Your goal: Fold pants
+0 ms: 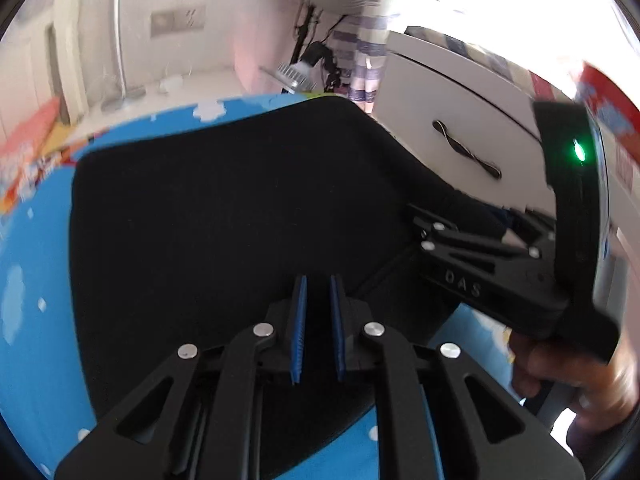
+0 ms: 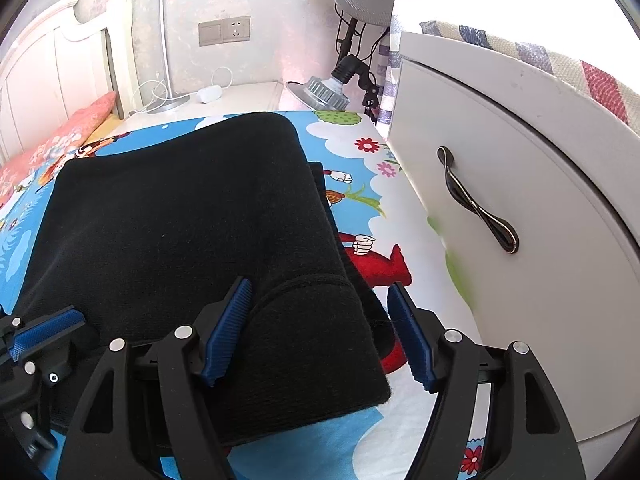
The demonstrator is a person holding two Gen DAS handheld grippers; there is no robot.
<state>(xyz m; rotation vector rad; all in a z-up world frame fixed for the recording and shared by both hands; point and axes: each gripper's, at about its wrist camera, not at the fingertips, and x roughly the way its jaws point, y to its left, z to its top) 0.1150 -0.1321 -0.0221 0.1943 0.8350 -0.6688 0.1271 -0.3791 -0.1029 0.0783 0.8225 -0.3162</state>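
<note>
The black pants lie folded into a thick rectangle on a cartoon bedsheet; they also show in the right wrist view. My left gripper hovers over the near edge of the pants with its blue pads close together and nothing between them. My right gripper is open wide, its pads on either side of the near right corner of the pants, gripping nothing. The right gripper body shows in the left wrist view at the right. A left finger pad shows at the lower left of the right wrist view.
A white cabinet with a dark handle stands close on the right of the bed. A lamp head and a white nightstand are beyond the pants. A white headboard and pink pillow are at far left.
</note>
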